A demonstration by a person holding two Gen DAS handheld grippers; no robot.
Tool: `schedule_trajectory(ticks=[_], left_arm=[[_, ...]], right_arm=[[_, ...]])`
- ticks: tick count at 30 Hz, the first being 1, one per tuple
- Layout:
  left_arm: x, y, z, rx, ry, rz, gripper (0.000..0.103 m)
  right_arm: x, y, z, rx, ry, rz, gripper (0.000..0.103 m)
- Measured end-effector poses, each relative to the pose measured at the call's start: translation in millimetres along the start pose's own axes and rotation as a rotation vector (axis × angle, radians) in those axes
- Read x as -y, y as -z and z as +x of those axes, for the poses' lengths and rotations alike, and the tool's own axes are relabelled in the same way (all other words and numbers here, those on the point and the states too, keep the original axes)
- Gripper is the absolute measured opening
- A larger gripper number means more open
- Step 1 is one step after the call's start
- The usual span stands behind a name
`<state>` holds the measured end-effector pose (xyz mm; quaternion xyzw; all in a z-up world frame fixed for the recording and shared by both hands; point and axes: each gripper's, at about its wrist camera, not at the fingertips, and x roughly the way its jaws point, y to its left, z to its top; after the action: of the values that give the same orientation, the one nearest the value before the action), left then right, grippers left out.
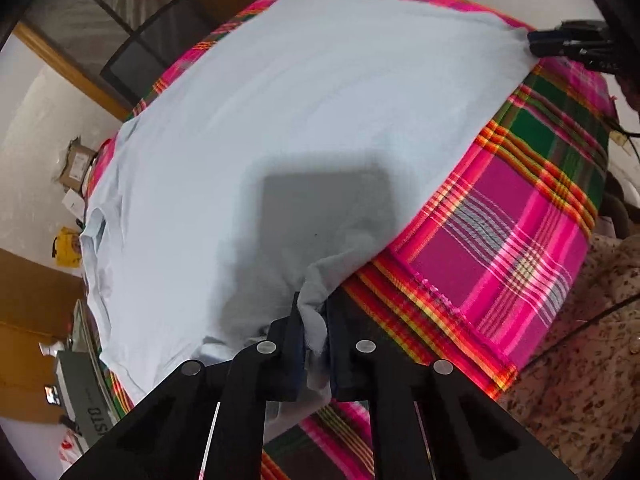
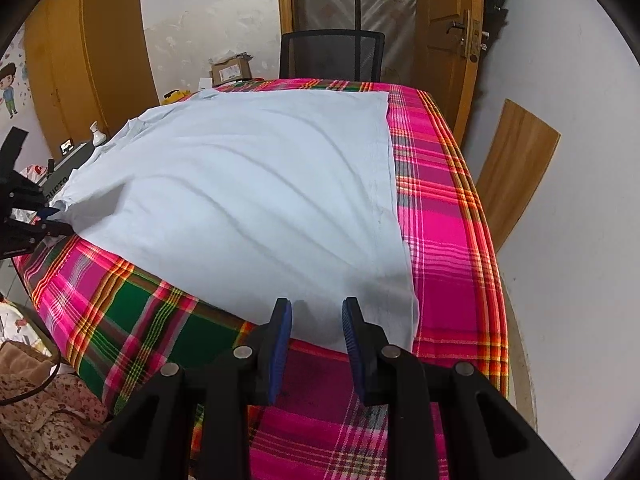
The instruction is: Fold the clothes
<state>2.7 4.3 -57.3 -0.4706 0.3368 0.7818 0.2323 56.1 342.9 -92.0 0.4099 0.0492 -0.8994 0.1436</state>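
Garment: one pale blue T-shirt, soft and rippled, spread flat over most of the table.
Table cover: one plaid cloth, woven pink, green and orange.
Left gripper: fingers pinching the shirt's near left corner, fabric bunched between them.
Right gripper: blue ribbed pads parted over the near right hem.
Chair: one, black mesh, far side.

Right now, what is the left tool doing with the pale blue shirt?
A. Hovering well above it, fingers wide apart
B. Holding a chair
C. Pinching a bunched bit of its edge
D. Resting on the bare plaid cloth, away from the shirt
C: the left tool has its fingers closed on a gathered fold of the pale blue shirt.
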Motion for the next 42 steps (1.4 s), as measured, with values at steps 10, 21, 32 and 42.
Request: schedule_trajectory(ticks=[10, 21, 32, 42], left_arm=[[-4, 38, -13, 0.008, 0.029, -0.062, 0.005], [-3, 48, -17, 0.036, 0.018, -0.098, 0.006], [0, 54, -32, 0.063, -0.007, -0.147, 0.036], [18, 22, -10, 0.051, -0.036, -0.117, 0.044]], right_arm=[[7, 1, -7, 0.007, 0.013, 0.02, 0.027], [37, 12, -14, -0.001, 0.082, 0.113, 0.031], [41, 16, -6, -0.003, 0.046, 0.164, 0.031], [39, 16, -1, -0.001, 0.032, 0.167, 0.032]])
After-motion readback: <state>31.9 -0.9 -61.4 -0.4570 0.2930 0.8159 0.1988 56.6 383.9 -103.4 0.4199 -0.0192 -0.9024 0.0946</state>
